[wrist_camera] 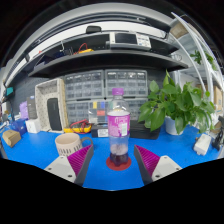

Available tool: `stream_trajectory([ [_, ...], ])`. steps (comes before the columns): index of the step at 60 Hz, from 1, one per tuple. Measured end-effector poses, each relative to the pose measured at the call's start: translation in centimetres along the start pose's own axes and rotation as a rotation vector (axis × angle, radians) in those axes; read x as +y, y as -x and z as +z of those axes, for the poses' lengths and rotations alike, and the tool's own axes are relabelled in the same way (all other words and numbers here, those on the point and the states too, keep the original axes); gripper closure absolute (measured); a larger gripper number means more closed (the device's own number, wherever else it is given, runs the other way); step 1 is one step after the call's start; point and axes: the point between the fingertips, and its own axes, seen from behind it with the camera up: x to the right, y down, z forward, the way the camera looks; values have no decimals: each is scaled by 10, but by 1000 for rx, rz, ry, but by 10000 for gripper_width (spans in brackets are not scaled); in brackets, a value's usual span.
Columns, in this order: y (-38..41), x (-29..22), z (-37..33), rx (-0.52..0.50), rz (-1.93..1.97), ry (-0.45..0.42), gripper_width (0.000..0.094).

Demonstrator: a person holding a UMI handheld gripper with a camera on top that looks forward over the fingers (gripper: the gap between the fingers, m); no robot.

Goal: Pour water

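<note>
**Blue counter, bottle ahead of the open tool**

Blue counter (45, 150) fills the lower frame. At centre stands a clear bottle (119, 128) with a pink label, upright on a red coaster (120, 163), just ahead of the tool (113, 160), whose fingers (79, 160) are spread wide, touching nothing. Left sits a ribbed cup (68, 144); right, a potted plant (180, 105). Risk: an off-centre approach could topple the tall bottle.

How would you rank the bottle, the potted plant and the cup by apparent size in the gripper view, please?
1. Potted plant, though it stands farther back.
2. Bottle, just ahead of the open gripper.
3. Cup, clearly smallest.
</note>
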Motion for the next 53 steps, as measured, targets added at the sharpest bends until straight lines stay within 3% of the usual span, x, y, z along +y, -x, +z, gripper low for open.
stream_trajectory([
  [16,32,6,-31,-12,-17,23,105],
  [30,49,-12,-46,-31,-49,-7,105],
  [53,45,-54,-63,30,-68,-60,106],
])
